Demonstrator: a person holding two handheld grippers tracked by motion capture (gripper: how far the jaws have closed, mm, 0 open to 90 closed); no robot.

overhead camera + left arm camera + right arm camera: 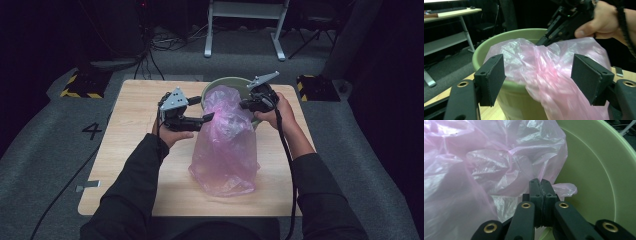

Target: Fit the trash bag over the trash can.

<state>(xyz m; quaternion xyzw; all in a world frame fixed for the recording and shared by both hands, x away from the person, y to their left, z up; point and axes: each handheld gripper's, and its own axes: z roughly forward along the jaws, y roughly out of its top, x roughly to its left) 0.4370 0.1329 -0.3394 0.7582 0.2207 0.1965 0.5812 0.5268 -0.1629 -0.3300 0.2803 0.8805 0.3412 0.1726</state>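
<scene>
A pink translucent plastic bag (225, 150) hangs over the near rim of a pale green bin (227, 82) and down onto the wooden table (135, 150). My left gripper (202, 109) is at the bag's left side. In the left gripper view its jaws (539, 75) stand open on either side of the bag (549, 72), with the pads not pressing on it. My right gripper (245, 104) is at the bag's top right, over the bin. Its jaws (540, 182) are shut, pinching a fold of the bag's film (565, 188) beside the bin's inner wall (596, 177).
The bin stands at the table's far edge. A metal frame (245, 25) and cables (165, 42) lie on the grey floor beyond. Yellow-black striped blocks (80, 85) sit at both far corners. A desk (451, 15) stands in the background.
</scene>
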